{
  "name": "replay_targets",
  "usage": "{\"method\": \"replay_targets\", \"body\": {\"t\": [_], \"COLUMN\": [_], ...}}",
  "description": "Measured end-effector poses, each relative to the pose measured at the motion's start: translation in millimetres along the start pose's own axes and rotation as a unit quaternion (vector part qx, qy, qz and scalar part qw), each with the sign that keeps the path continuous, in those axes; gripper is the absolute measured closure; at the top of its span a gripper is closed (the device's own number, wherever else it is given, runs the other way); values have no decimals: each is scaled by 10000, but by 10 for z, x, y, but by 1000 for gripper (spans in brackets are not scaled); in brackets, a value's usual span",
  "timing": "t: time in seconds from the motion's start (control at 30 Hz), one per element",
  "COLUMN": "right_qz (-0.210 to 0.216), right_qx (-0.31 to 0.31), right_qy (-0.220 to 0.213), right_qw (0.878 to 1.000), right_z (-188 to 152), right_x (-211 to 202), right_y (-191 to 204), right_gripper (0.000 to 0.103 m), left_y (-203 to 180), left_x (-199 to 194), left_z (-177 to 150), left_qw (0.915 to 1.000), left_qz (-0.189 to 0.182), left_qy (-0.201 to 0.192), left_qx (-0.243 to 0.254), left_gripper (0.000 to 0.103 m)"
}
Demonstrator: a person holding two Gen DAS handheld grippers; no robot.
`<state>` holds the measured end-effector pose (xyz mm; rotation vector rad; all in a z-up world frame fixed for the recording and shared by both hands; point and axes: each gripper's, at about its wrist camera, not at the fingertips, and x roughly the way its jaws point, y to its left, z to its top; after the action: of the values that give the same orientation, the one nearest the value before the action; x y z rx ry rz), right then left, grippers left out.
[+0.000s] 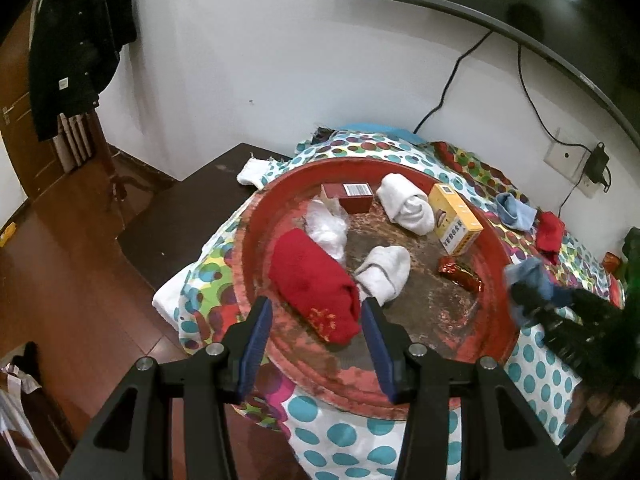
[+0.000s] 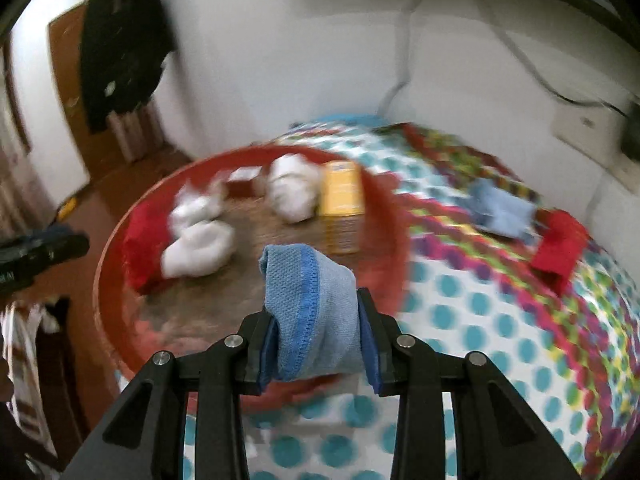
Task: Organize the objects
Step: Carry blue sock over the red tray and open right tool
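A worn round red tray sits on a dotted cloth. In it lie a red sock, two white socks, crumpled white plastic, a dark red box, a yellow box and a red wrapper. My left gripper hovers open over the tray's near side, and the red sock's end shows between its fingers. My right gripper is shut on a light blue sock, held above the tray's right edge. That held sock also shows in the left wrist view.
On the cloth right of the tray lie another blue sock and a red sock. A dark low table stands left of the tray, over a wooden floor. Cables and a wall socket are at the back right. A dark garment hangs at the left.
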<state>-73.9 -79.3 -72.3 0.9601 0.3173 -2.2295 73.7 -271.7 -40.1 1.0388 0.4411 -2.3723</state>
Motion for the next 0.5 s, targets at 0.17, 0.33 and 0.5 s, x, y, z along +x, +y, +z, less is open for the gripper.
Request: {"method": "replay_targets", "body": {"t": [0.17, 0.33, 0.5], "right_qz": [277, 438, 502], "right_qx": [-275, -417, -486], "right_qy": [261, 510, 610], "right_qw": [9989, 9969, 9957], "right_z": [-61, -165, -199], "right_x": [63, 211, 279], "right_y": [326, 458, 505], "right_gripper": [70, 70, 70], "left_y": [88, 122, 141], "left_x": [-7, 6, 24], "left_z": [-6, -2, -11], "left_qw": [10000, 10000, 10000], "left_qz": [5, -1, -20], "left_qy": [3, 3, 17], "left_qx": [-47, -63, -65], "left_gripper": [56, 56, 56]}}
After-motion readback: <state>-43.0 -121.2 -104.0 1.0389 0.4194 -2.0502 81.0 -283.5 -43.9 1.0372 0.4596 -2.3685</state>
